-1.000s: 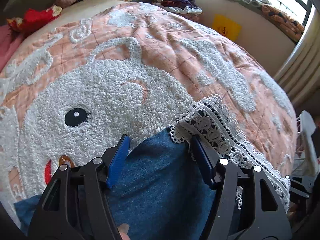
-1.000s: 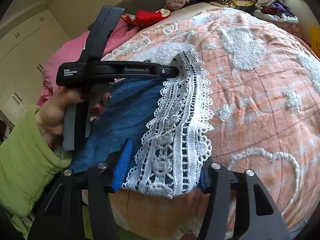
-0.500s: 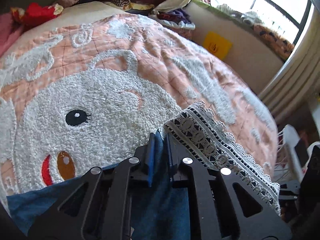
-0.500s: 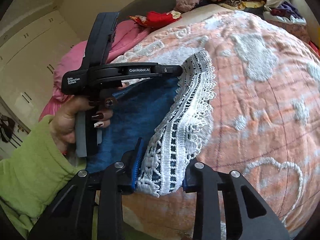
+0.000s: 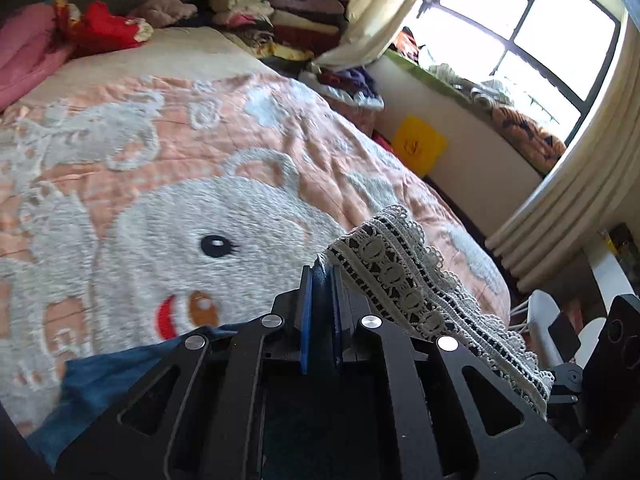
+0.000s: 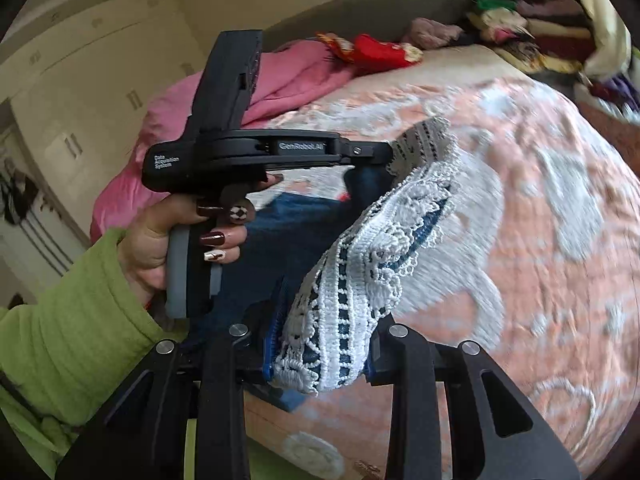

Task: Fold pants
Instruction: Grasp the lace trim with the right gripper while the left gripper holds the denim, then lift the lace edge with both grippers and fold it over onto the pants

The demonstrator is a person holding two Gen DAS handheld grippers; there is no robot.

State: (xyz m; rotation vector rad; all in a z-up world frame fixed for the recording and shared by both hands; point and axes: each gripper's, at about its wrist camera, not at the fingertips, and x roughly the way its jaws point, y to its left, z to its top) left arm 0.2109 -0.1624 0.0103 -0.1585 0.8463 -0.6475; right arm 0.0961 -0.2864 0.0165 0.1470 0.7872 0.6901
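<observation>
Pants [image 6: 304, 236] of blue denim with a white lace hem [image 5: 404, 276] hang between the two tools above the bedspread [image 5: 168, 208], the hem end lifted and the rest trailing back and down toward the person. At the left gripper [image 5: 320, 280] the blue pads are pressed together on a thin edge of denim right at the lace corner; the right gripper [image 6: 320, 344] clamps a bunched wad of lace and denim between its fingers. The likeliest failure is a slip on the left, where the bite looks shallow, so a sharp pull apart could tear the fabric free. On the right the bunching could carry a crease or twist into the fold. Ahead of both tools the bedspread lies open; stacked clothes [image 5: 280, 12] sit far forward by the wall, well apart, with nothing blocking the lay-down.
</observation>
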